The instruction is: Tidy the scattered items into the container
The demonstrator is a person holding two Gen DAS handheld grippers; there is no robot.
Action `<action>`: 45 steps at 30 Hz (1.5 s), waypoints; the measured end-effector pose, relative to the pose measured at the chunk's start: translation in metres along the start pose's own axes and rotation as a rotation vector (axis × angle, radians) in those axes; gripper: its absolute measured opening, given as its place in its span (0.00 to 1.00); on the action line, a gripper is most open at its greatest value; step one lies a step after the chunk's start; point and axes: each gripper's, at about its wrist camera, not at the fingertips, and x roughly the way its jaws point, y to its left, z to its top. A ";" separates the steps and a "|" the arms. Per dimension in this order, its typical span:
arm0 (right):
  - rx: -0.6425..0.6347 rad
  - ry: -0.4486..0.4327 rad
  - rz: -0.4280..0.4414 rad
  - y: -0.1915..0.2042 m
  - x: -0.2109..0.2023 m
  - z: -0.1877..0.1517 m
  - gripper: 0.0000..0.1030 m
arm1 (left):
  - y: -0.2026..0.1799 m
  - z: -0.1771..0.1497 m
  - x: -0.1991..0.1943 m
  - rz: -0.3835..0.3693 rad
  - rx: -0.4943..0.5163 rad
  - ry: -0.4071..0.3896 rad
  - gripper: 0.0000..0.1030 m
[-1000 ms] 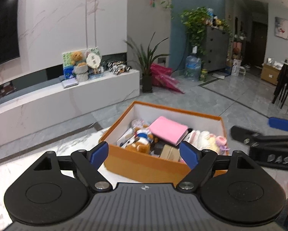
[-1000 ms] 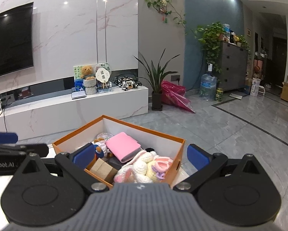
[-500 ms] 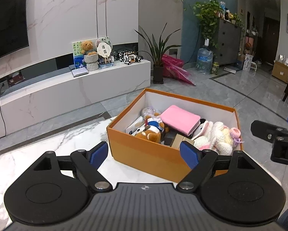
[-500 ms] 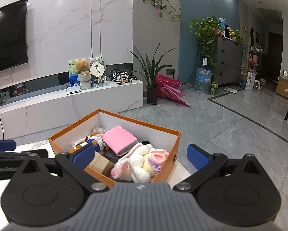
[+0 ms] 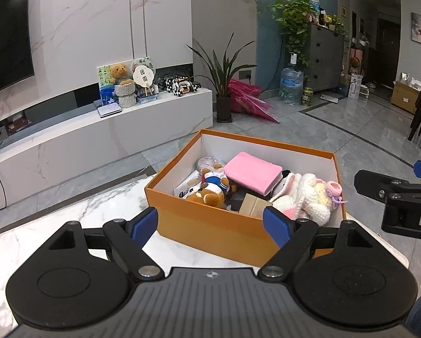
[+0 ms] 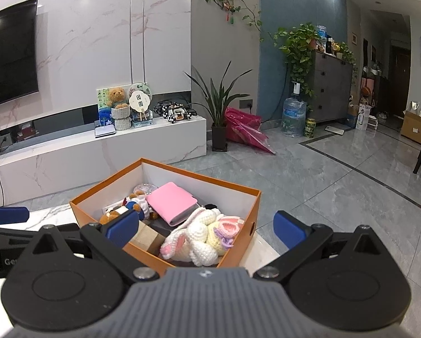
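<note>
Box [image 5: 210, 225] just ahead of left tool [image 5: 212, 225]

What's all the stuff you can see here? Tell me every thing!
Orange cardboard box: one, on the white marble table.
Pink wallet: one, in the box.
Brown plush dog in blue-and-white shirt: one, in the box.
White and pink crocheted bunny: one, in the box.
Small tan carton: one, in the box.
Green potted plant: one, on the floor.
Left claw: one, blue pads, open.
Right claw: one, blue pads, open.
</note>
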 end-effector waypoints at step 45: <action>-0.007 0.015 0.004 0.004 0.000 -0.003 0.99 | -0.008 0.001 -0.003 -0.074 0.039 -0.013 0.94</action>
